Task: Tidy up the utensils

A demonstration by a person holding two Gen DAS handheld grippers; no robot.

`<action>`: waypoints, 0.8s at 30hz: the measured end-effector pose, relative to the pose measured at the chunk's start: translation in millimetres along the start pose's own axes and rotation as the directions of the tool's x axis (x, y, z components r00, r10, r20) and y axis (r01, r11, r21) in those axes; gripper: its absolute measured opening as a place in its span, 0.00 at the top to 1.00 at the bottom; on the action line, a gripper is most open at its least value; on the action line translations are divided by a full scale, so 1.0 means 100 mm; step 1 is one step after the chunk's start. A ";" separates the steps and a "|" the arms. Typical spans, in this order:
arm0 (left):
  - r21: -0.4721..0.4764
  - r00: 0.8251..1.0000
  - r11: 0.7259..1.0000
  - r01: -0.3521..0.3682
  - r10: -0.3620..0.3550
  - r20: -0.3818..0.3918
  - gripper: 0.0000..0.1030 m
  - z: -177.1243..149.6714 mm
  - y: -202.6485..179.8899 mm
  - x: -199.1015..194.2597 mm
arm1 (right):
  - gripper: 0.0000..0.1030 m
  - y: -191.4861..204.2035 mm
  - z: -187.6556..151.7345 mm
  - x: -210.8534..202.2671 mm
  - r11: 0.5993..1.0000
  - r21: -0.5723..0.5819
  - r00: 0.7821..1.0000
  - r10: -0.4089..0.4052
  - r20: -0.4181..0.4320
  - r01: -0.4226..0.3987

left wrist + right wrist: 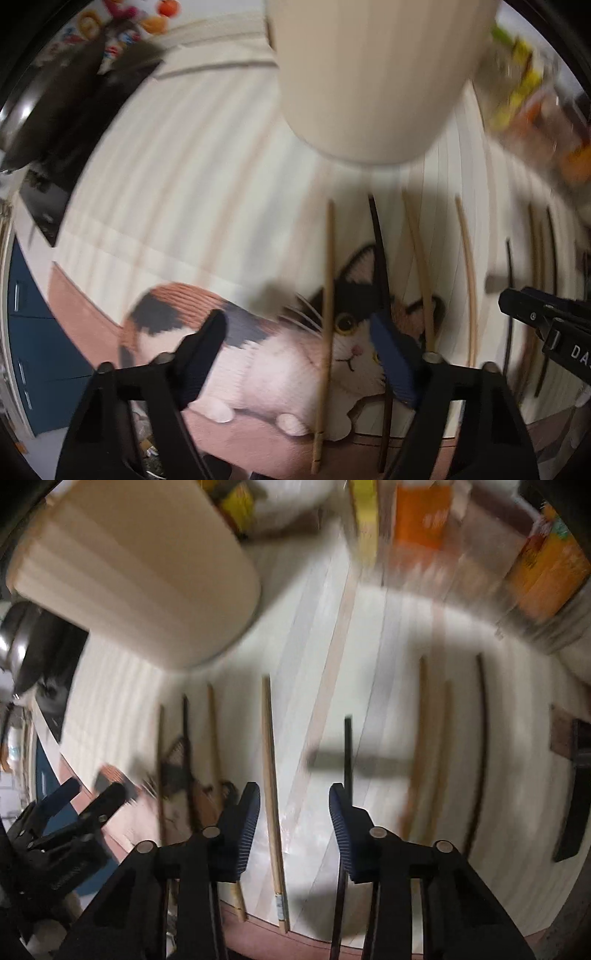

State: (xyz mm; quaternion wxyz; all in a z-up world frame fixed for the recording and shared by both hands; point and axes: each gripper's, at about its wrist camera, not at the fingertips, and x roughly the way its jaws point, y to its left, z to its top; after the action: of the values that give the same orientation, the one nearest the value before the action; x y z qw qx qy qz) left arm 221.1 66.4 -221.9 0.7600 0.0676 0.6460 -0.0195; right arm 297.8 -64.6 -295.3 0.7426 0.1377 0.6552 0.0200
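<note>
Loose chopsticks are laid out in a row, side by side, on a cream striped mat [155,192] printed with a calico cat [258,343]; a pale bamboo chopstick [325,317] is seen crossing the cat's face, with a dark chopstick [378,251] just beside it and further pale and dark sticks spread well apart toward the right; the mat is spread over the table. A tall ribbed cream plastic holder [373,74] is stood at the far edge of the row. The left tongs [295,347] are held over the cat print with the jaws parted around the pale bamboo chopstick, the pads apart from it and nothing gripped. The right tongs [295,812] are held over the striped part; their jaws stand partly apart with a light wooden chopstick [271,775] between them, untouched, while a black chopstick [347,746] runs behind the right-hand pad; contact there cannot be told through the blur. Yellow and orange packages [421,520] are ranged behind.
</note>
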 end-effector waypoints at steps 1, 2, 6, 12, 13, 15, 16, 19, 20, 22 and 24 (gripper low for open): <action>0.007 1.000 1.000 -0.002 0.002 -0.011 0.42 -0.02 -0.03 0.07 | 0.66 0.01 -0.01 0.06 1.000 -0.005 1.000 -0.002 -0.008 0.002; 0.015 1.000 1.000 0.000 0.001 -0.030 0.47 -0.03 -0.06 0.15 | 0.66 0.03 -0.02 0.11 1.000 -0.014 1.000 -0.008 -0.015 0.008; 0.025 1.000 1.000 0.003 -0.003 -0.022 0.72 -0.07 -0.09 0.20 | 0.67 0.14 -0.04 0.28 0.998 -0.056 0.999 -0.029 -0.045 0.026; -0.031 0.999 0.999 0.037 -0.038 -0.028 0.96 -0.06 0.02 0.18 | 0.94 0.32 0.00 0.34 0.991 -0.108 0.994 -0.090 -0.055 0.083; -0.050 0.999 0.998 0.037 -0.039 -0.032 0.96 -0.08 0.09 0.18 | 0.94 0.30 -0.01 0.34 0.990 -0.107 0.993 -0.103 -0.055 0.097; -0.072 0.998 0.997 0.040 -0.043 -0.036 0.96 -0.10 0.19 0.16 | 0.94 0.22 -0.03 0.32 0.990 -0.097 0.992 -0.111 -0.062 0.104; -0.078 0.998 0.996 0.045 -0.048 -0.037 0.96 -0.11 0.22 0.16 | 0.94 0.19 -0.04 0.31 0.991 -0.089 0.992 -0.108 -0.067 0.102; -0.077 0.998 0.996 0.044 -0.047 -0.037 0.96 -0.14 0.25 0.14 | 0.94 0.12 -0.04 0.32 0.992 -0.083 0.991 -0.106 -0.086 0.099; -0.075 0.998 0.996 0.042 -0.045 -0.036 0.96 -0.15 0.25 0.13 | 0.94 0.12 -0.04 0.32 0.991 -0.088 0.990 -0.113 -0.088 0.105; -0.073 0.998 0.997 0.041 -0.044 -0.035 0.96 -0.17 0.24 0.12 | 0.94 0.16 -0.04 0.33 0.987 -0.105 0.987 -0.132 -0.090 0.122; -0.079 0.998 0.996 0.045 -0.048 -0.037 0.96 -0.18 0.22 0.11 | 0.93 0.22 -0.02 0.36 0.985 -0.112 0.986 -0.139 -0.090 0.128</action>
State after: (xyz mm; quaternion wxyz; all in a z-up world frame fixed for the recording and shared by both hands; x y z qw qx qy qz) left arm 208.4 91.5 -233.9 0.7487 0.0233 0.6625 -0.0106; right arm 304.6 -35.1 -325.0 0.7155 0.0528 0.6965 0.0116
